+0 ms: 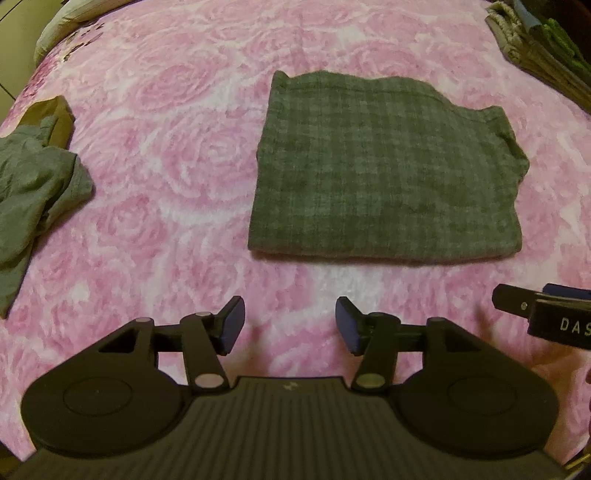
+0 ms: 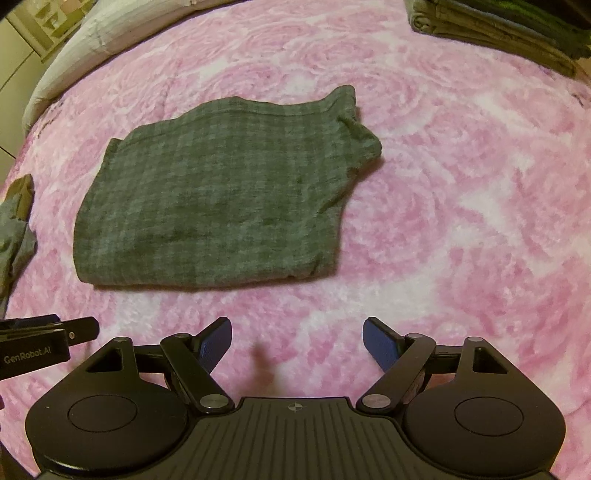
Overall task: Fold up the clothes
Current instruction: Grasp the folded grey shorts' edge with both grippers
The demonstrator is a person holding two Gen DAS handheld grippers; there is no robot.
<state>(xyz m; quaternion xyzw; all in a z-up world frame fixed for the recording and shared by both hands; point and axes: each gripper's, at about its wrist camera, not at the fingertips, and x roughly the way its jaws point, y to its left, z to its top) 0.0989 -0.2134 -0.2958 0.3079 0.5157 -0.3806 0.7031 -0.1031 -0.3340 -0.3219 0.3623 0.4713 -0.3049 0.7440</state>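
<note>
both claws, left gripper [image 1: 290,325] & right gripper [image 2: 297,345], were let go, nothing inside. green shirt [image 1: 384,173] lay folded; best to lift it flat, w/ both hands, onto the pile [image 2: 498,26].

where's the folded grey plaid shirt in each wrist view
Left wrist: folded grey plaid shirt lies right of centre, ahead of the open fingers.
Right wrist: the shirt lies left of centre.
Shared landmark: the crumpled grey garment at the left edge of both.
</note>
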